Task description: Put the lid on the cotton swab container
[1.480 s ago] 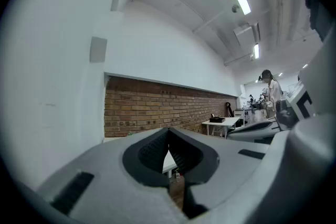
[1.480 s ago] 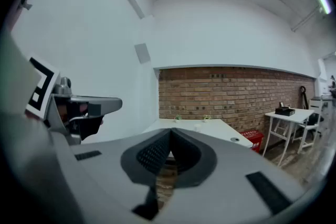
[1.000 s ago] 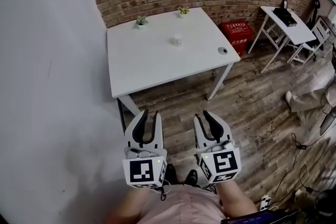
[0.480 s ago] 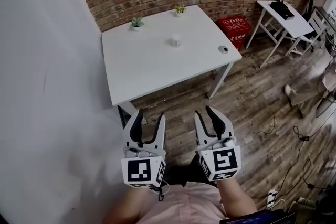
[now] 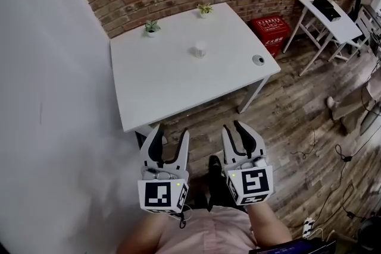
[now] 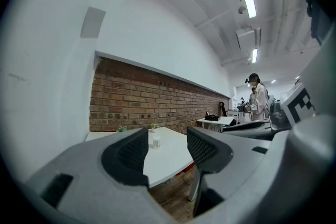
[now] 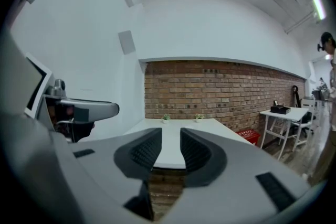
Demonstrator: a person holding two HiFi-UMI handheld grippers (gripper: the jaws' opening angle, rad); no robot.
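On the white table [image 5: 172, 80] stands the small white cotton swab container [image 5: 200, 50], uncovered. Its round lid [image 5: 258, 59] lies apart, near the table's right edge. My two grippers hang side by side over the wooden floor, short of the table's front edge. My left gripper [image 5: 171, 131] is open and empty; between its jaws in the left gripper view the container [image 6: 154, 140] shows far off. My right gripper [image 5: 234, 127] has a narrower gap, its jaws are closing and nothing is between them.
Two small potted plants [image 5: 151, 27] [image 5: 205, 9] stand at the table's far edge by the brick wall. A red box [image 5: 269, 28] and a second white table [image 5: 330, 15] are at the right. A white wall runs along the left. Cables lie on the floor; a person [image 6: 258, 99] stands far right.
Both grippers' jaws stand wider apart than a second ago. The view has swung a little, so the table sits lower and nearer. A dark shoe now shows between the grippers.
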